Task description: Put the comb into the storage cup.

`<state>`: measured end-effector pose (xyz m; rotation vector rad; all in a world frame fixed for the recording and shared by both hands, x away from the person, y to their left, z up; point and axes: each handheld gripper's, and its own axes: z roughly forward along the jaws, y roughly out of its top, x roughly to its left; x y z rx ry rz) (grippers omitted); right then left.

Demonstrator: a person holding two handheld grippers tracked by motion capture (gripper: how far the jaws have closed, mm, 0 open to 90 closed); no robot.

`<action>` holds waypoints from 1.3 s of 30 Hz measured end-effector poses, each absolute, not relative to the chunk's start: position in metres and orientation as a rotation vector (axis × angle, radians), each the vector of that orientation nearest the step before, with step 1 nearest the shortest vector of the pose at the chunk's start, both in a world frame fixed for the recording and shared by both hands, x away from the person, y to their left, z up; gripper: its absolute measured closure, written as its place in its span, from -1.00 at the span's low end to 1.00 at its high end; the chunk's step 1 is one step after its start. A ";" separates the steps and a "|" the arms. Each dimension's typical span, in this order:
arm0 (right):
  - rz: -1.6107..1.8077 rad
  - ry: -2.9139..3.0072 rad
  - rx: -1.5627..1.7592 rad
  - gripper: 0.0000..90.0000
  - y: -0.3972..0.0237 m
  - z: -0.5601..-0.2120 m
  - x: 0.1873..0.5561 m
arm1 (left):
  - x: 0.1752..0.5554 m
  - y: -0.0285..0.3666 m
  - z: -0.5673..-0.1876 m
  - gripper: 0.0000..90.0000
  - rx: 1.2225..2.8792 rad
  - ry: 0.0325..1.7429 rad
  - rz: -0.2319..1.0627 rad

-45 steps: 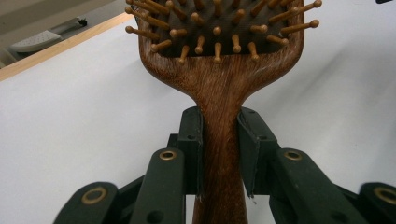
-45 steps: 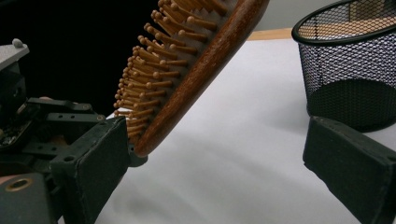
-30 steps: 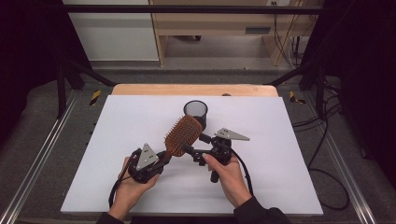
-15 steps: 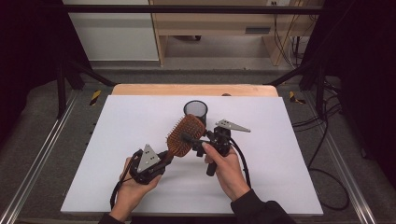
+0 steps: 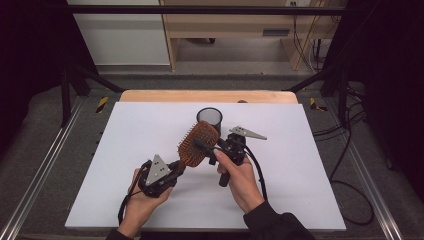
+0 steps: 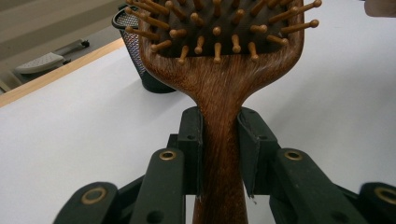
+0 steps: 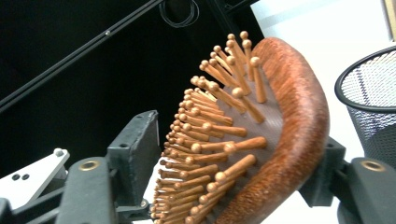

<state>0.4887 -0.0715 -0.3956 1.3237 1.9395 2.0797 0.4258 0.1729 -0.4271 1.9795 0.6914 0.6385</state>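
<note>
The left gripper (image 6: 219,154) squeezes the wooden hairbrush (image 5: 198,143) by its handle. The right gripper (image 7: 233,172) sits wide around the brush head, near the black mesh cup (image 5: 209,118).

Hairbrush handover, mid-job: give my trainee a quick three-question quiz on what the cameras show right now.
1. True or false: the left gripper is shut on the wooden handle of the hairbrush.
2. Multiple choice: the right gripper has its fingers at the brush's
A. handle end
B. bristled head, one finger on the bristle side and one behind the wooden back
C. neither, it rests on the table
3. Fill in: the black mesh cup stands just ___ the brush head in the high view.

Key: 1 true; 2 B; 3 beyond.
</note>
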 end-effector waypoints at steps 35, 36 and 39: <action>2.032 1.854 1.244 0.17 -0.085 -0.342 0.510 | 0.430 0.210 -0.427 -0.27 1.716 0.852 0.611; 2.032 1.854 1.244 0.17 -0.085 -0.342 0.510 | 0.430 0.214 -0.427 -0.27 1.699 0.867 0.610; 2.022 1.826 1.257 0.17 -0.094 -0.329 0.521 | 0.430 0.224 -0.428 -0.48 1.683 0.903 0.629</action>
